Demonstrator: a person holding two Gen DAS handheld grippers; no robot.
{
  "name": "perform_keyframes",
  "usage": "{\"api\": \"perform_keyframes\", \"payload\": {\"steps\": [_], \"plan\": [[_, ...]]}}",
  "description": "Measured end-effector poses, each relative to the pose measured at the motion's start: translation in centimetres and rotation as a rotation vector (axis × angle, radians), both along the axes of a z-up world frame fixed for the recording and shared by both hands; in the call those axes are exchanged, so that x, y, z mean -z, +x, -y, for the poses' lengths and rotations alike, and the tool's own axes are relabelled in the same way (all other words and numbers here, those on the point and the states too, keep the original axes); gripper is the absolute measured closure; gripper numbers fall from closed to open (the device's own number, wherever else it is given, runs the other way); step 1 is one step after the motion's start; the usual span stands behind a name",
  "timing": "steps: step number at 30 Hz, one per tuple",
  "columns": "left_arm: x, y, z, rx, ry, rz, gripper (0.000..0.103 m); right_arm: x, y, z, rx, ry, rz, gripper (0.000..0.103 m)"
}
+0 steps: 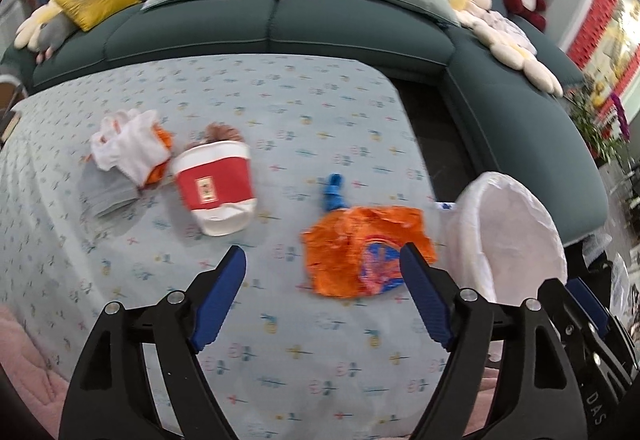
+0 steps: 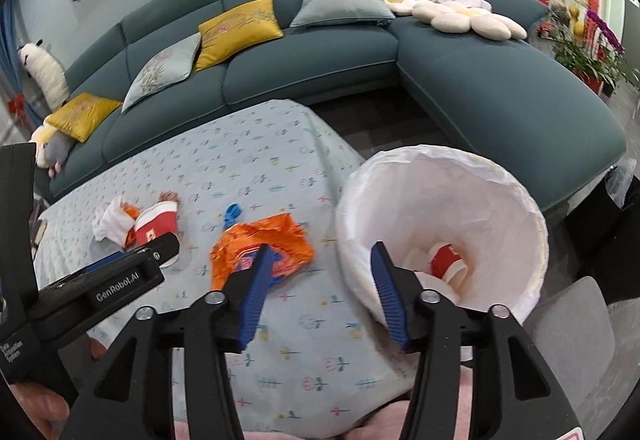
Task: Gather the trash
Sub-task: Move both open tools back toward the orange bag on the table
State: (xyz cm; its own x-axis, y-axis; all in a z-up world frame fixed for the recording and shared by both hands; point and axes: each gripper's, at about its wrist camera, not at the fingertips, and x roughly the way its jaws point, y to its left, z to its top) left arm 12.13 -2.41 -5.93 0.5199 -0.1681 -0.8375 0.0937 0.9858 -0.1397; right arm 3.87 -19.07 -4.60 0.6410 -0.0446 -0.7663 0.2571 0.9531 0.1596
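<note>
Nearest, the left tongs [image 1: 322, 282] hung spread and empty over the worktop [image 1: 280, 360], and the right tongs [image 2: 320, 268] were likewise spread with nothing between them. Just beyond lay the orange wrapper [image 1: 360, 248] near the worktop's right edge, beside the white-lined bin [image 2: 440, 199] holding 1 red cup [image 2: 446, 260]. Farther left lay another red cup [image 1: 216, 183] on its side, touching crumpled white paper [image 1: 128, 143].
</note>
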Motion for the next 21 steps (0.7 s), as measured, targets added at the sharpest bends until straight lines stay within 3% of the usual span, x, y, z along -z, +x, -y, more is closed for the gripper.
{"api": "perform_keyframes", "payload": {"steps": [13, 21], "plan": [[1.6, 1.4, -6.7, -0.117, -0.007, -0.044, 0.020, 2.0, 2.5, -4.9, -0.071, -0.002, -0.063, 0.045], [3.9, 3.3, -9.7, -0.165, -0.014, -0.095, 0.020, 5.0, 5.2, -7.4, -0.101, 0.025, -0.127, 0.045]]}}
